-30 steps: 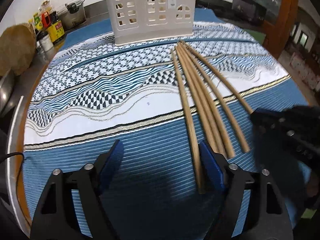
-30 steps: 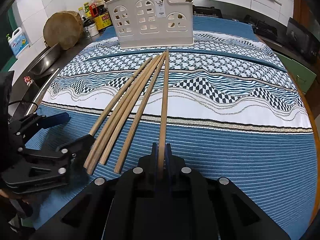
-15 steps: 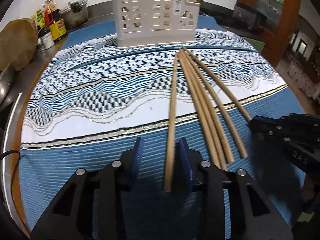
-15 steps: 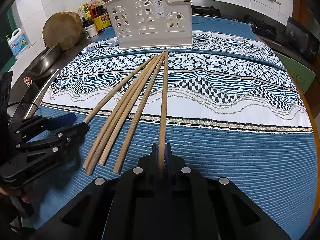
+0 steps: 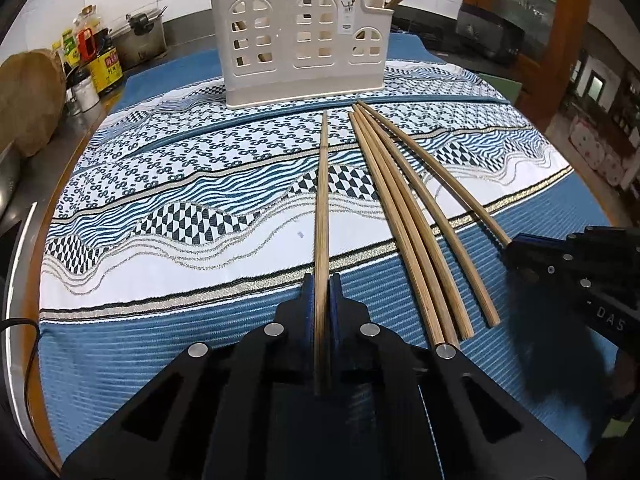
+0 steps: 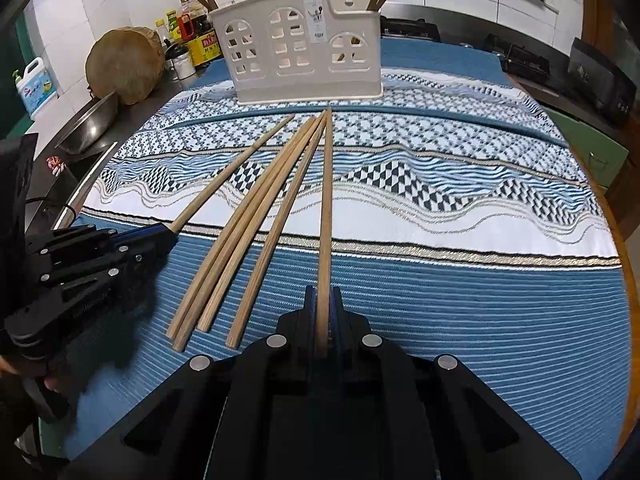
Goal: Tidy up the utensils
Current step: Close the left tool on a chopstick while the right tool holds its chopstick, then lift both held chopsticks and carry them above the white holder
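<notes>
Several long wooden chopsticks lie on a blue patterned tablecloth, tips pointing at a cream plastic utensil holder (image 5: 302, 38) at the back, which also shows in the right wrist view (image 6: 304, 46). My left gripper (image 5: 321, 286) is shut on the leftmost chopstick (image 5: 322, 200). My right gripper (image 6: 322, 298) is shut on the rightmost chopstick (image 6: 326, 200). Three loose chopsticks (image 6: 256, 216) lie between them. The left gripper (image 6: 160, 236) and the right gripper (image 5: 516, 246) each show in the other's view. A few chopsticks stand in the holder.
Sauce bottles (image 6: 196, 32), a round wooden block (image 6: 124, 64) and a metal bowl (image 6: 90, 120) stand on the counter at the back left. The tablecloth (image 6: 460, 300) covers a round table whose edge curves at the right (image 6: 628, 264).
My left gripper moved onto the leftmost chopstick and shut on it, swinging it away from the bundle. My right gripper stays shut on its chopstick.
</notes>
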A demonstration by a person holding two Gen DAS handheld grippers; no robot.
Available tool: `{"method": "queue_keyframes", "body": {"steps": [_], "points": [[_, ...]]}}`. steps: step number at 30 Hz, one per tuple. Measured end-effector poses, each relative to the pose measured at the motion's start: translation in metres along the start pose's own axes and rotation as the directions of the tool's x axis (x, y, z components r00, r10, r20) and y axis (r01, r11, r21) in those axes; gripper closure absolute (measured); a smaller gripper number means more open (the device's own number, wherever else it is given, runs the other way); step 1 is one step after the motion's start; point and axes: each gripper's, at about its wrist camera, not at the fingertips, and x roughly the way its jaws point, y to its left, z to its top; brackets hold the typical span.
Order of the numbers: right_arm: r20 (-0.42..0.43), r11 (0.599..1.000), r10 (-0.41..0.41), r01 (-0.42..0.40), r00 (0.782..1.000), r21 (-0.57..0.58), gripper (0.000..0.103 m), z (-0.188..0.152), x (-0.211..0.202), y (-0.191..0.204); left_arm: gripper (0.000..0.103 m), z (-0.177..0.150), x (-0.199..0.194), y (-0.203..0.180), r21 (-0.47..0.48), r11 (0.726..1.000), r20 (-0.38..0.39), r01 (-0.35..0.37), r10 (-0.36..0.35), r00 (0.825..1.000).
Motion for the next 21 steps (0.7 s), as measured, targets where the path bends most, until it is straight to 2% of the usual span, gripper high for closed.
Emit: {"method": "queue_keyframes", "body": {"steps": [5, 11, 21], "points": [[0.038, 1.000, -0.002, 0.003, 0.999, -0.006, 0.096, 0.006, -0.014, 0.000, 0.097, 0.002, -0.006, 0.006, -0.030, 0.998, 0.017, 0.049, -0.048, 0.999], [0.112, 1.000, 0.006, -0.004, 0.994, -0.022, 0.096, 0.021, -0.039, 0.003, 0.097, 0.012, -0.027, 0.012, -0.060, 0.995, 0.081, 0.078, -0.074, 0.994], [0.267, 0.998, 0.029, -0.011, 0.963, -0.069, 0.096, 0.071, -0.083, 0.008, 0.097, 0.050, -0.059, 0.016, -0.063, 0.993, 0.209, 0.099, -0.084, 0.974]]}}
